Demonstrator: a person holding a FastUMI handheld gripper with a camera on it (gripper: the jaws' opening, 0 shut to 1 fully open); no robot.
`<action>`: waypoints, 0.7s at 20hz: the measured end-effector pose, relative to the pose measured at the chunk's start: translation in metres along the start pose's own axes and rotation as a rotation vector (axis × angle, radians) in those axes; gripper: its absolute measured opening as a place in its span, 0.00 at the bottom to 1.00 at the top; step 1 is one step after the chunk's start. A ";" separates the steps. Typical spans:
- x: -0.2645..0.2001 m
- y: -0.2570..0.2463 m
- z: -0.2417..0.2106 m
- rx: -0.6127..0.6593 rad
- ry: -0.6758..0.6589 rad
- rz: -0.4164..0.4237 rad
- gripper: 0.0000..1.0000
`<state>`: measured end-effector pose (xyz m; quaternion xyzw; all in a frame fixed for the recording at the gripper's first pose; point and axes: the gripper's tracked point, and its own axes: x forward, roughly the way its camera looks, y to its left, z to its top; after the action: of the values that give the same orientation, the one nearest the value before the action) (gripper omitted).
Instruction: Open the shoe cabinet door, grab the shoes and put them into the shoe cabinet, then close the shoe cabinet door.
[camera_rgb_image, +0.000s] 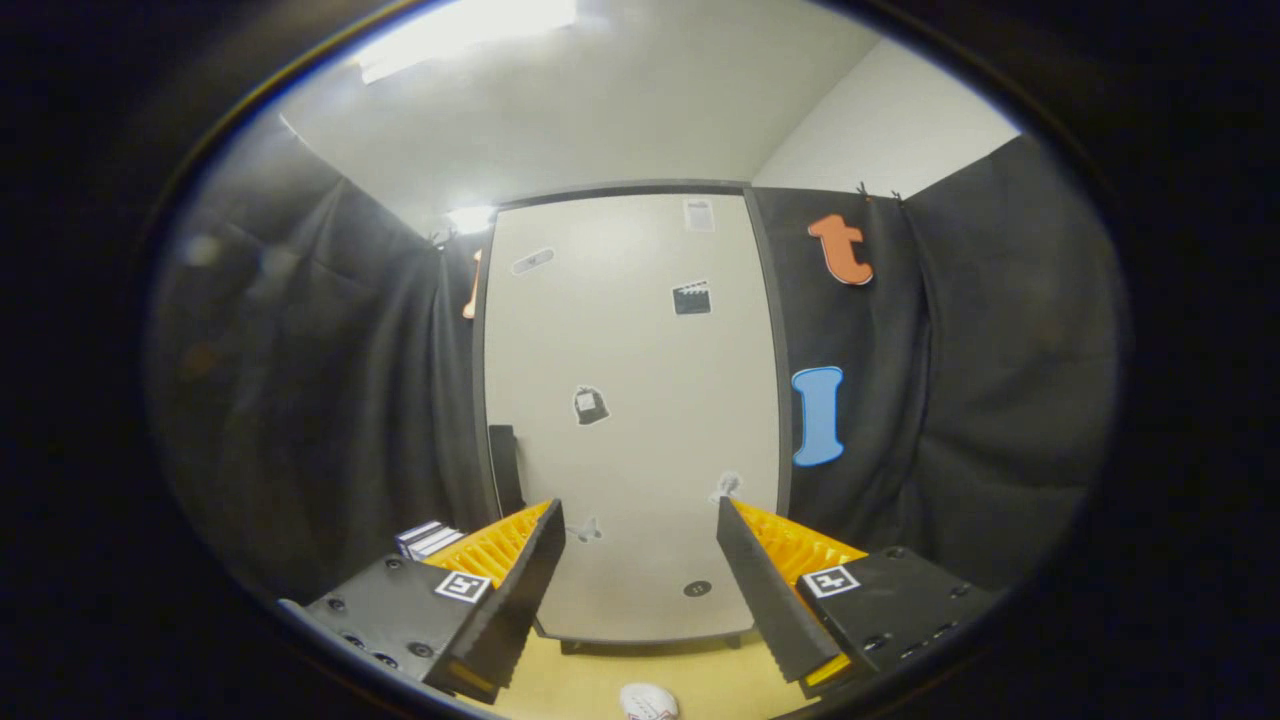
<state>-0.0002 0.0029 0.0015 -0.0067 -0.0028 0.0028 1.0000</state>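
Note:
The tall white shoe cabinet (630, 420) stands straight ahead of me, beyond the fingers, with its door shut flat and several small stickers on it. A dark handle (506, 468) runs along the door's left edge, just above my left finger. My gripper (640, 520) is open, the fingers spread wide with nothing between them, well short of the door. The toe of a white shoe (649, 701) lies on the yellow floor (570, 680) below and between the fingers, close to me.
Black cloth walls close in on both sides of the cabinet. A small striped box (428, 539) sits low at the left, beside the cabinet and behind my left finger. A ceiling light (465, 35) glows overhead.

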 end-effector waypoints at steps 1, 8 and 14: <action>0.001 0.002 0.000 0.002 0.001 0.000 0.97; 0.001 0.003 -0.002 -0.011 0.008 -0.017 0.97; 0.002 0.004 -0.010 -0.021 0.030 -0.015 0.97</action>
<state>0.0023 0.0066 -0.0085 -0.0171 0.0123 -0.0047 0.9998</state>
